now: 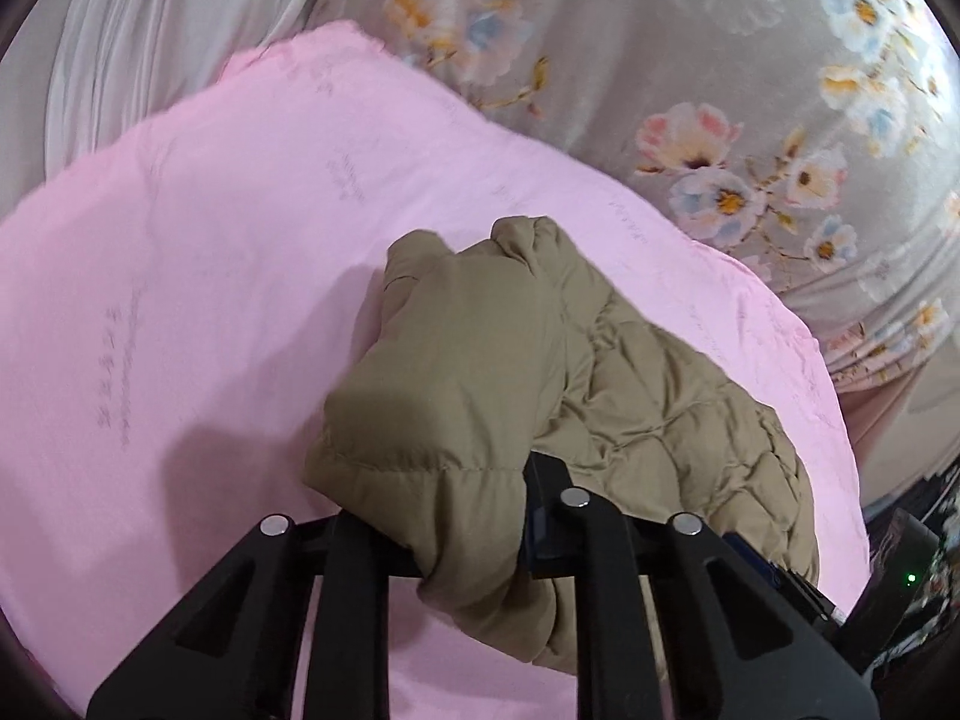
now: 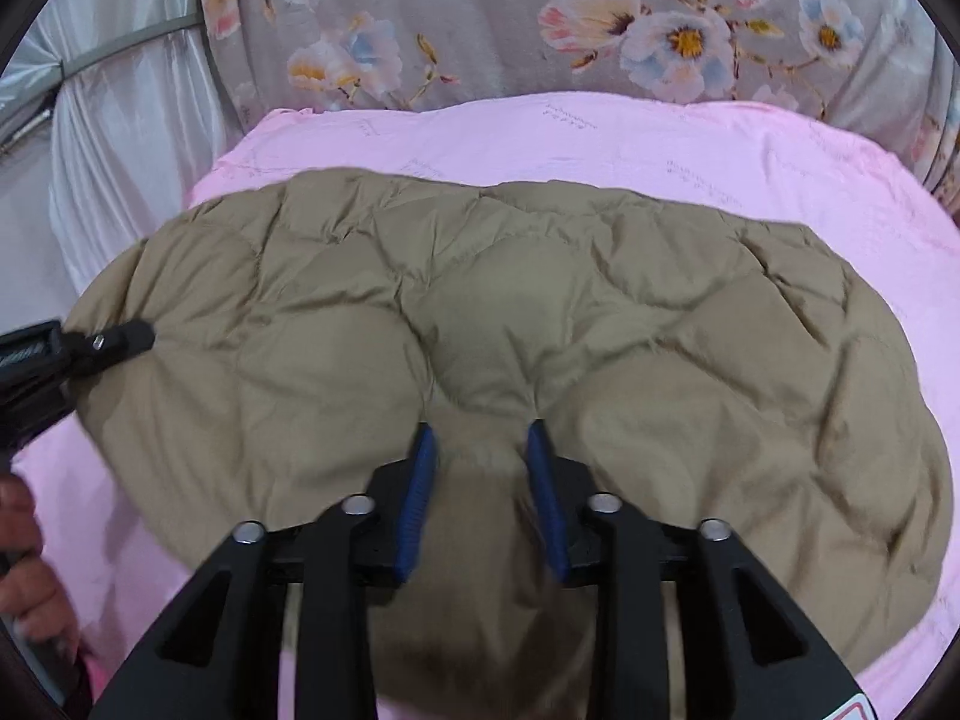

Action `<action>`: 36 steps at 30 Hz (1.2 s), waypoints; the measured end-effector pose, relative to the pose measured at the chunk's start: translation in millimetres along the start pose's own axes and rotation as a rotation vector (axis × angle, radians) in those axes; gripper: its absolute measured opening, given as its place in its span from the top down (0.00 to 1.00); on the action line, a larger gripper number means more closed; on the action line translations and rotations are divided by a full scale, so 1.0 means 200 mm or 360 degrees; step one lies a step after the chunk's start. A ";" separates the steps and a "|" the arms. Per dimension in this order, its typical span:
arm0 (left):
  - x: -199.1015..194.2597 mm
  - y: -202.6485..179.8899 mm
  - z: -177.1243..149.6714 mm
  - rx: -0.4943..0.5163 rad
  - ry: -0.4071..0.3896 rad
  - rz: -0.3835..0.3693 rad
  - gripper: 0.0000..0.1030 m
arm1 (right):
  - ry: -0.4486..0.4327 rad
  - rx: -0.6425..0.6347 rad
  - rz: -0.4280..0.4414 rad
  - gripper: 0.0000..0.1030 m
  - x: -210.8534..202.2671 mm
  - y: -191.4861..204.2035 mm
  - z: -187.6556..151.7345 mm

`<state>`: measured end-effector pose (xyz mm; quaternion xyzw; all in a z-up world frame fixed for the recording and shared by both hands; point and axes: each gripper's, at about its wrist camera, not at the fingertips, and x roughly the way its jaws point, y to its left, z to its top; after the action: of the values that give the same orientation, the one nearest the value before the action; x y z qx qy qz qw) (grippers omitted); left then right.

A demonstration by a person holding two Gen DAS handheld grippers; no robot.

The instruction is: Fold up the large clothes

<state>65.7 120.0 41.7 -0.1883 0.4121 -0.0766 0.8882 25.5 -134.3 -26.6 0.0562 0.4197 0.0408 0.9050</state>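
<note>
The left gripper (image 1: 474, 516) is clamped on the jacket's (image 2: 480, 312) left edge, and the right gripper (image 2: 480, 480) pinches its near edge. The jacket lies on the pink sheet (image 2: 660, 138), long axis left to right, its bulk beyond both tools.

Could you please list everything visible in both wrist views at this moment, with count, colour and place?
Quilted jacket: one, khaki, spread on the pink sheet, gripped at two spots.
Pink sheet: one, pink, under the jacket.
Floral bedding: one, grey with flowers, behind the sheet.
White curtain: one, far left.
Left gripper: one, black, fingers shut on a jacket fold.
Right gripper: one, black with blue pads, pinching the jacket's near edge.
Person's hand: one, left edge of the right wrist view.
</note>
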 end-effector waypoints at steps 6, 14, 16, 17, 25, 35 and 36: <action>-0.22 -0.20 0.05 0.0214 -0.0185 -0.0059 0.86 | 0.0165 0.0014 0.0130 1.00 0.00 0.00 -0.09; -0.49 -0.46 0.07 0.0461 -0.0366 -0.0115 0.88 | 0.0231 0.0055 0.0497 1.00 0.18 0.17 -0.07; -0.50 -0.53 0.06 0.0517 -0.0371 -0.0139 0.88 | 0.0244 0.0098 0.0564 1.00 0.20 0.17 -0.06; -0.50 -0.58 0.05 0.0558 -0.0372 -0.0153 0.88 | 0.0254 0.0125 0.0569 1.00 0.19 0.16 -0.05; -0.41 -0.94 -0.11 0.0819 -0.0289 -0.0297 0.88 | 0.0061 0.0277 0.0316 0.96 -0.23 -0.24 -0.10; -0.08 -1.24 -0.41 0.0990 0.0017 -0.0322 0.88 | -0.0036 0.0482 -0.0061 0.93 -0.51 -0.68 -0.27; -0.04 -1.25 -0.45 0.1000 0.0059 -0.0314 0.88 | -0.0038 0.0496 -0.0065 0.93 -0.52 -0.71 -0.27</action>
<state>-2.2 -132.1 94.0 0.0573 0.3642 -0.2890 0.8835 -79.0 -282.8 -3.1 0.1879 0.4112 -0.0440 0.8909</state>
